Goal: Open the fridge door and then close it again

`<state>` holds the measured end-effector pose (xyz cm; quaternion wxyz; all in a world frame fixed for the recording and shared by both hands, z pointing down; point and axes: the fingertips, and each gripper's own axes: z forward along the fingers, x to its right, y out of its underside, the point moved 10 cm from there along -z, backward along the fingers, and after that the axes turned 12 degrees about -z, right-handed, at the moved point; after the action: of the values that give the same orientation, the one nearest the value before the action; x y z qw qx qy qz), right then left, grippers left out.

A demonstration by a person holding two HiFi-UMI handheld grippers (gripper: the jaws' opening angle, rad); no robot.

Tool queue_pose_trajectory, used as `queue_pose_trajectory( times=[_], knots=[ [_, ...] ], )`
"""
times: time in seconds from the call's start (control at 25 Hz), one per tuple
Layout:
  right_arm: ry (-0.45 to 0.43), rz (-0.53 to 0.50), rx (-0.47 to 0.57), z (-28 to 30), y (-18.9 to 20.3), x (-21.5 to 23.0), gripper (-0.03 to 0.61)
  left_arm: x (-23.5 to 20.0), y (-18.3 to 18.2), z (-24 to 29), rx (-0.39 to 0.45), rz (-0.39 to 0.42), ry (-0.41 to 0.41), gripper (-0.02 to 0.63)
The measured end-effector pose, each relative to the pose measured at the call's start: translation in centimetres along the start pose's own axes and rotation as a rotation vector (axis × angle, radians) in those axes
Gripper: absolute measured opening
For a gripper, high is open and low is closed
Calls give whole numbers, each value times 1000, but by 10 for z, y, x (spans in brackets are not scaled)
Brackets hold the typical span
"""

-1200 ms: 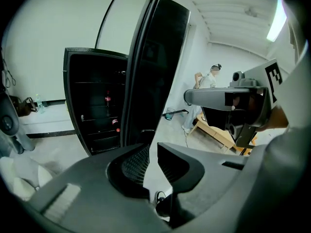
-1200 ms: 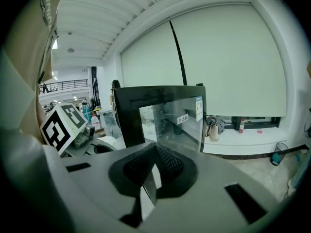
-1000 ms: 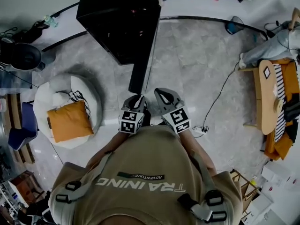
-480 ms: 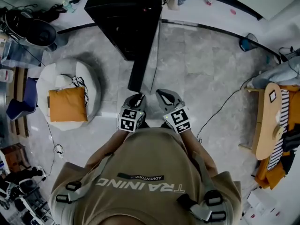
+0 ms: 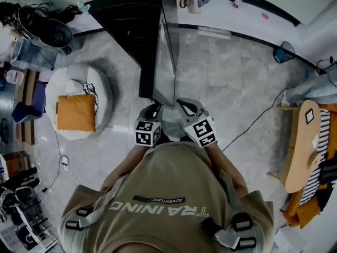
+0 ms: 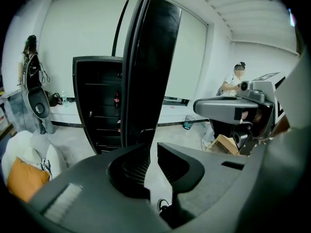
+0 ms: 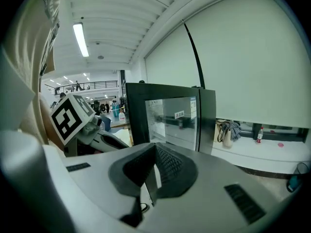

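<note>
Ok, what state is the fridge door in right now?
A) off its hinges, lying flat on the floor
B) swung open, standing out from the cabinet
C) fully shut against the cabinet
B: in the left gripper view the fridge door stands edge-on, clear of the fridge cabinet, whose dark shelves show behind it.

You wear a tan shirt [image 5: 158, 175] with white letters [image 5: 158, 210] on it. Grey straps [image 5: 102, 199] with black buckles [image 5: 239, 223] lie over it.
</note>
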<state>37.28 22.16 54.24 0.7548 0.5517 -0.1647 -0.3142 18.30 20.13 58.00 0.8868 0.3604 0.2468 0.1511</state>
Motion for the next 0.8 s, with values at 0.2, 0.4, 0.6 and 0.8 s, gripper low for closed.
queue_pose_trajectory(
  times=[0.2, 0.4, 0.6, 0.8],
  knots=[
    [-23, 2, 18, -20, 8, 16, -5, 27, 2, 9, -6, -30, -35, 46],
    [-48, 11, 41, -26, 11, 28, -5, 42, 0, 17, -7, -41, -50, 35],
    [-94, 24, 30, -29, 16, 33, -5, 54, -3, 22, -5, -48, -36, 34],
    [-118, 14, 27, -28, 10, 38, -5, 59, -3, 15, 7, -59, -29, 6]
  ],
)
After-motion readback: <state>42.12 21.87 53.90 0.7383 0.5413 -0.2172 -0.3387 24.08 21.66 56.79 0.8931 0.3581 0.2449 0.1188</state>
